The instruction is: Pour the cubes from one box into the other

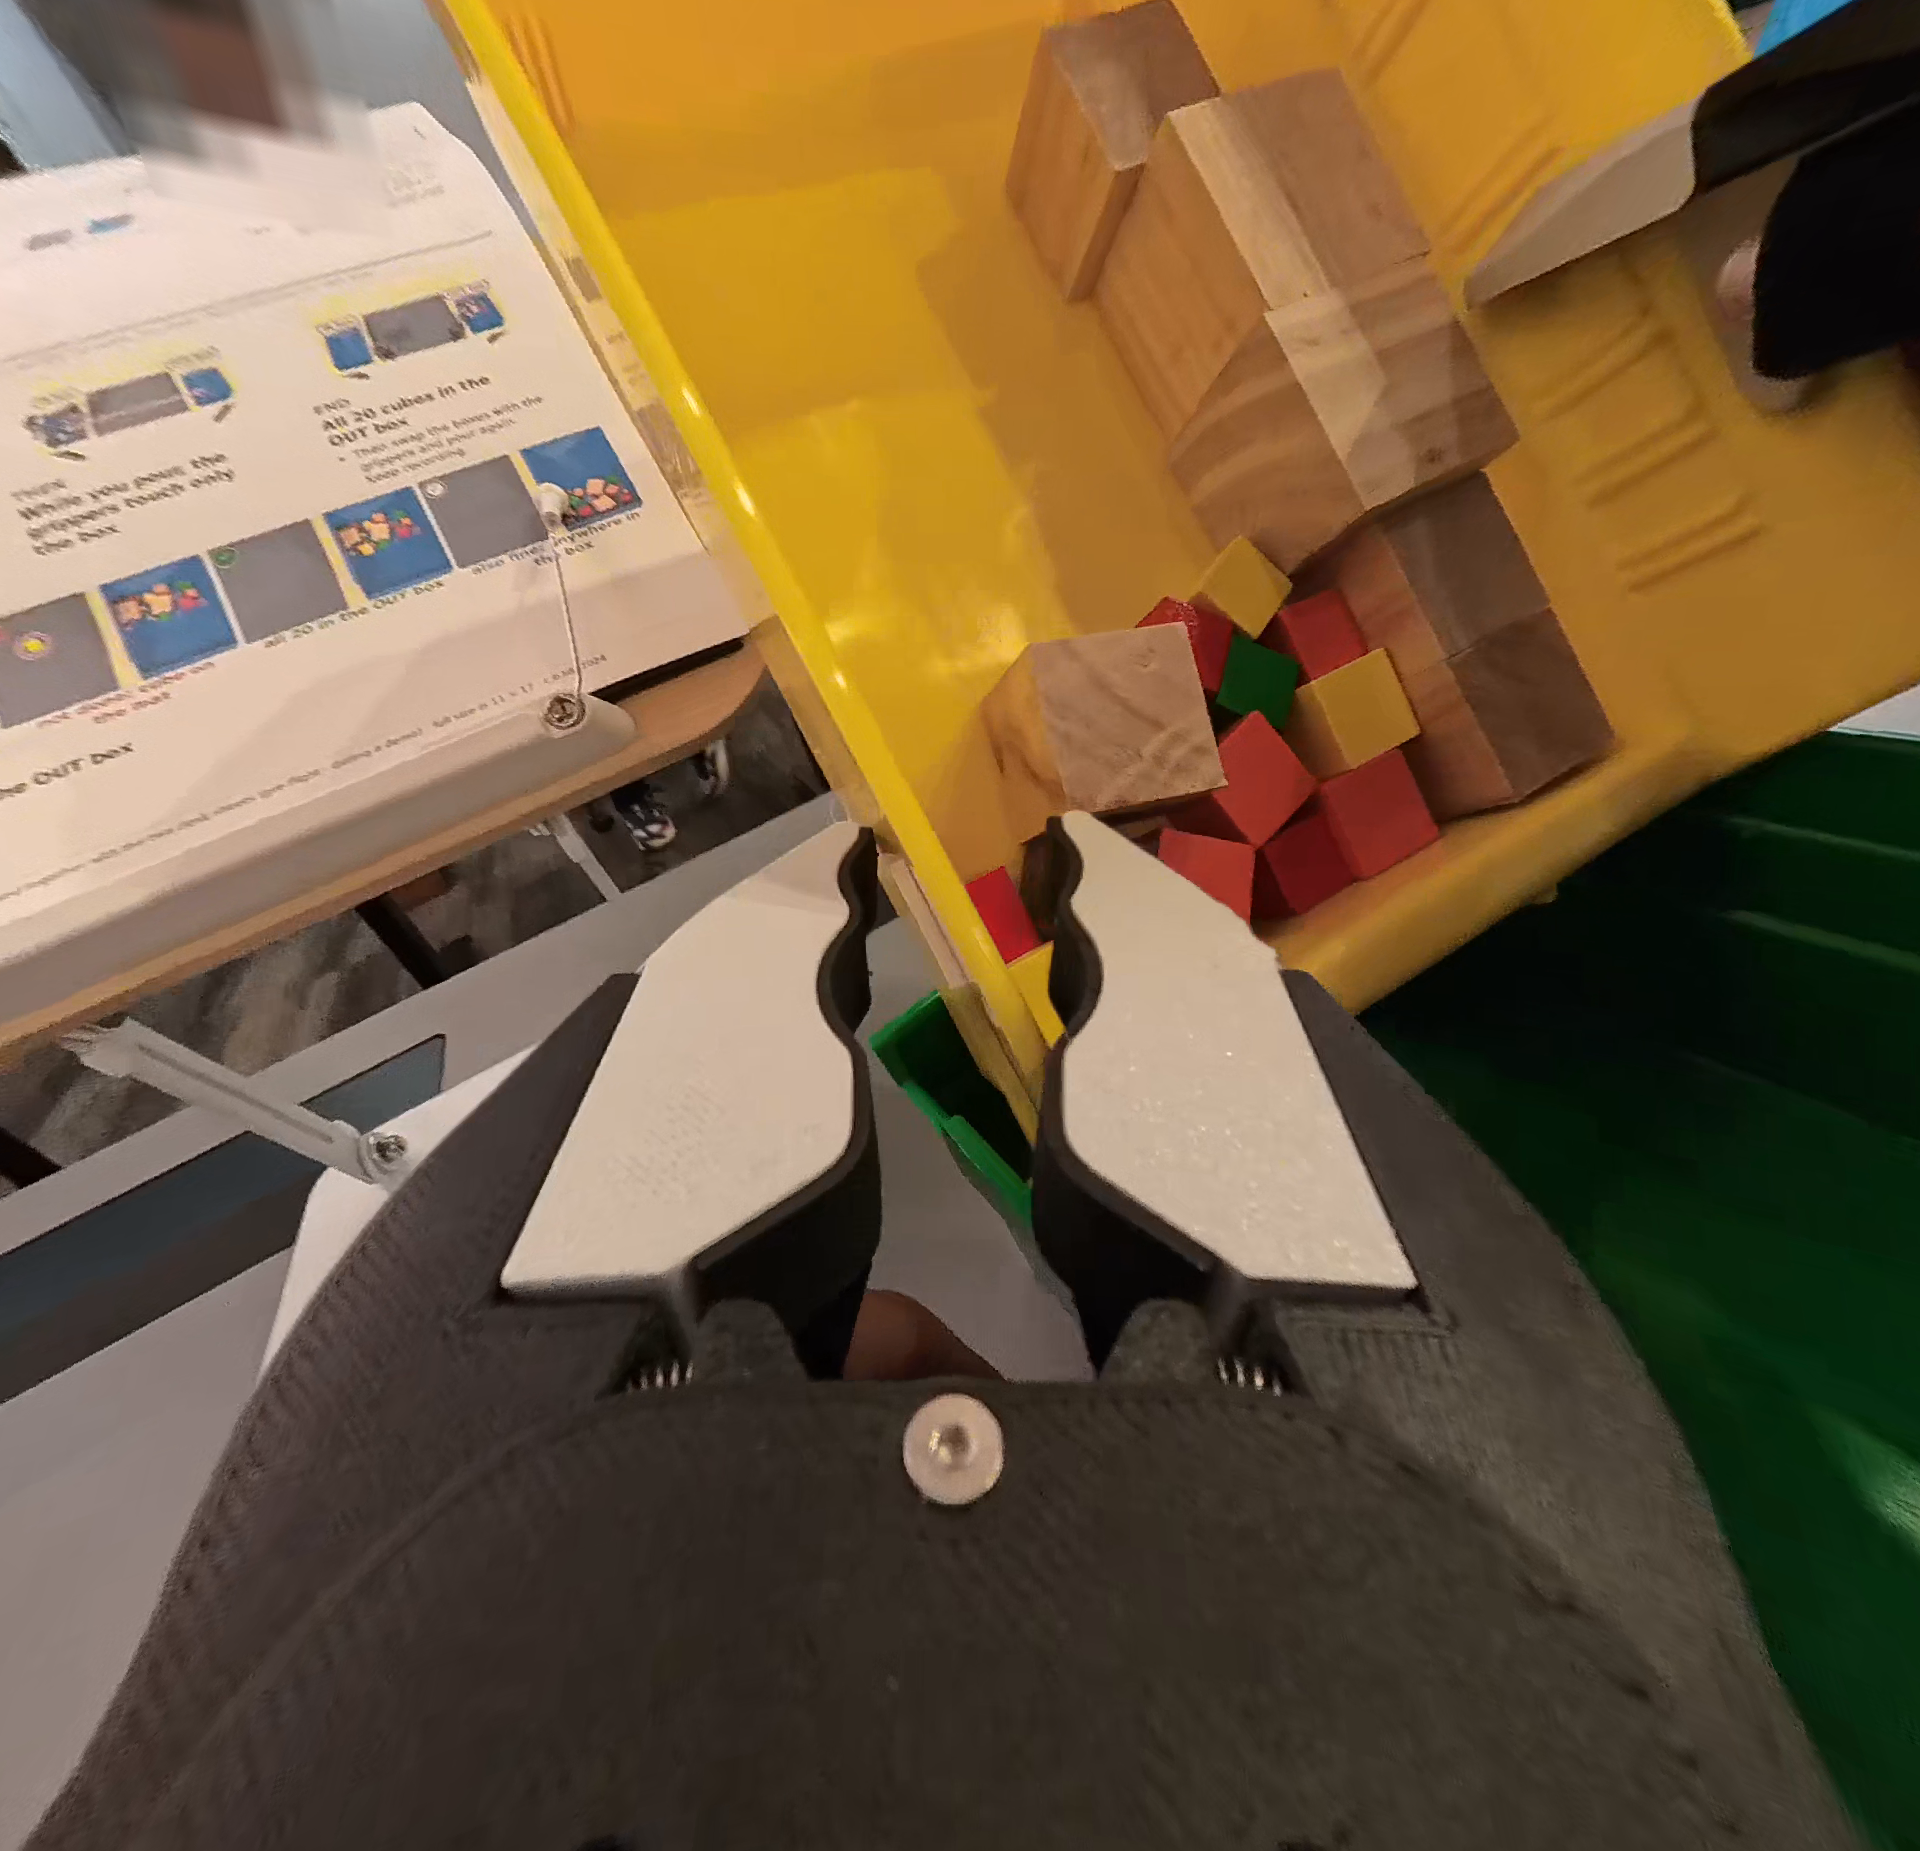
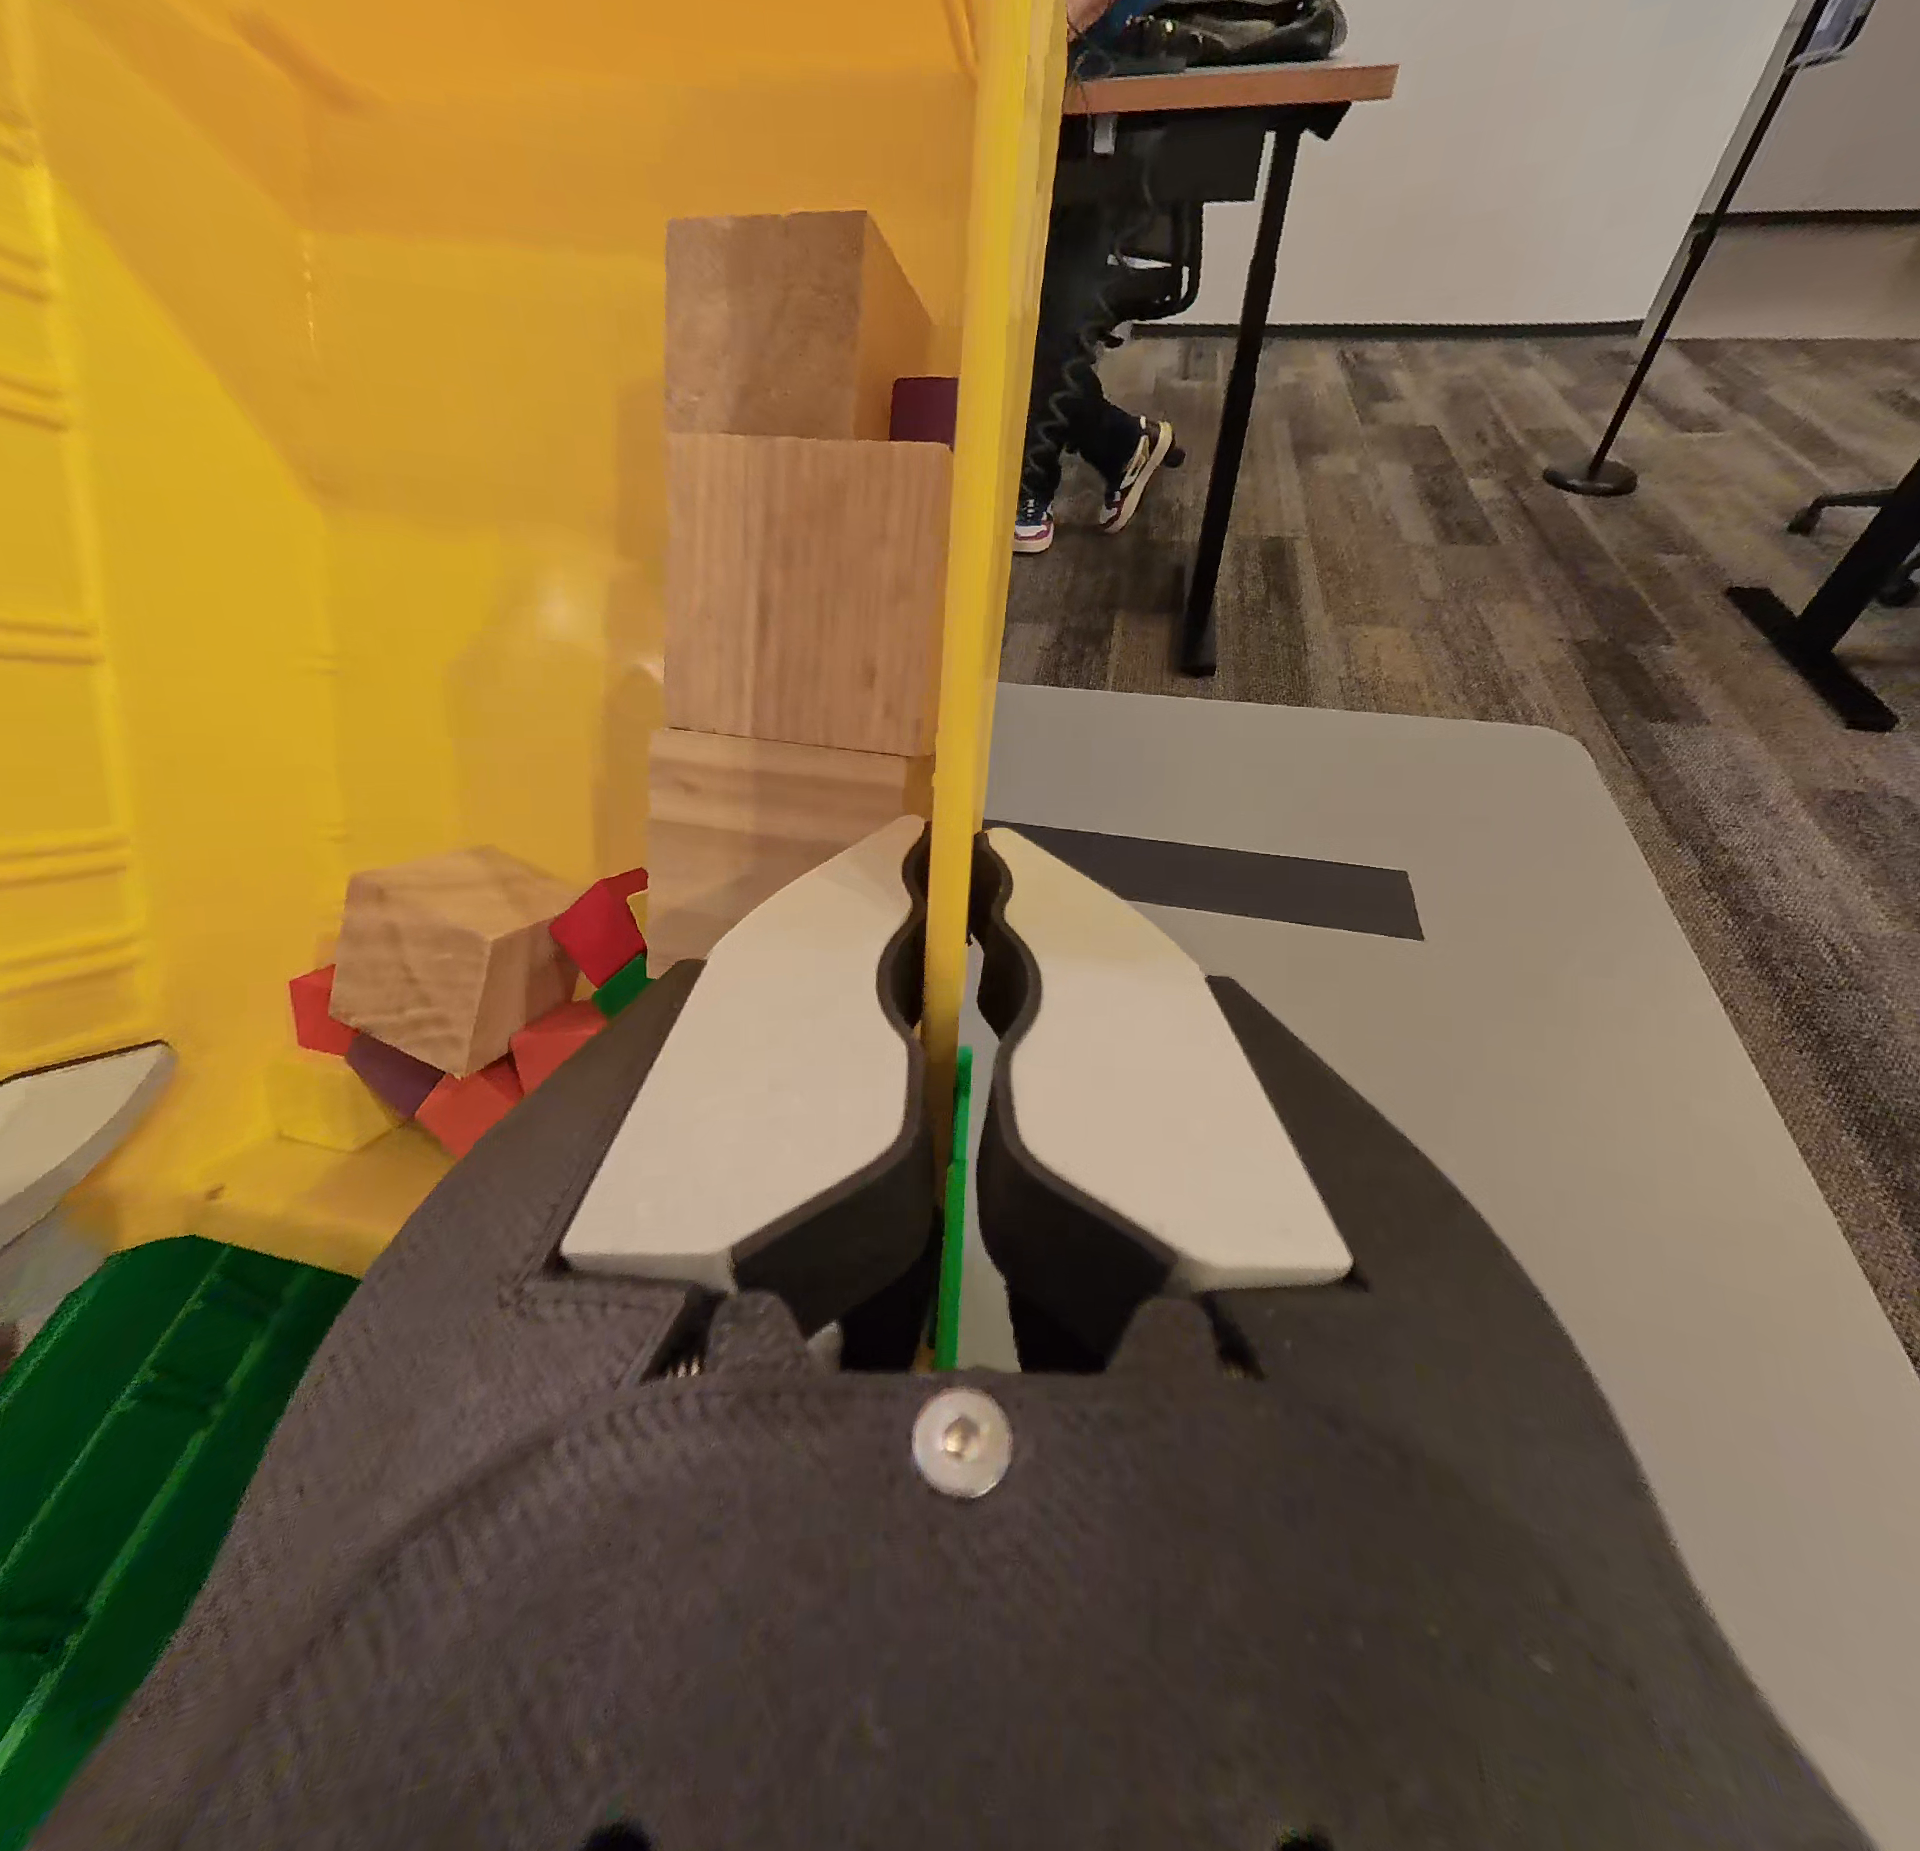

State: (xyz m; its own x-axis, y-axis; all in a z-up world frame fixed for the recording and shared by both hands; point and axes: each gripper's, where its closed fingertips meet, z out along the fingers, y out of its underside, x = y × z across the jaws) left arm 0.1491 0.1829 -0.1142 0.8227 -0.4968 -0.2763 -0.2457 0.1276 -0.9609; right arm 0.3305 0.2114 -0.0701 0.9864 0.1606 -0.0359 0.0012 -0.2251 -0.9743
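The yellow box [image 1: 831, 243] is tipped steeply over the green box [image 1: 1662, 1230]. Large wooden cubes [image 1: 1299, 295] line its low wall, and small red, yellow and green cubes [image 1: 1309, 762] pile in its low corner. My left gripper [image 1: 961, 851] is shut on the yellow box's near wall. My right gripper [image 2: 953, 840] is shut on the opposite wall of the yellow box [image 2: 312, 451]; it also shows in the left wrist view [image 1: 1662, 170]. The right wrist view shows wooden cubes [image 2: 800, 596] stacked against that wall, small cubes [image 2: 468, 1095] below, and the green box [image 2: 156, 1386] underneath.
A white printed instruction sheet [image 1: 312, 451] stands on a board to the left. The grey table [image 2: 1507, 1126] has a black tape strip [image 2: 1247, 892]. Beyond it are a desk [image 2: 1236, 87] with a seated person's legs [image 2: 1081, 399] and a stand base [image 2: 1590, 473] on the floor.
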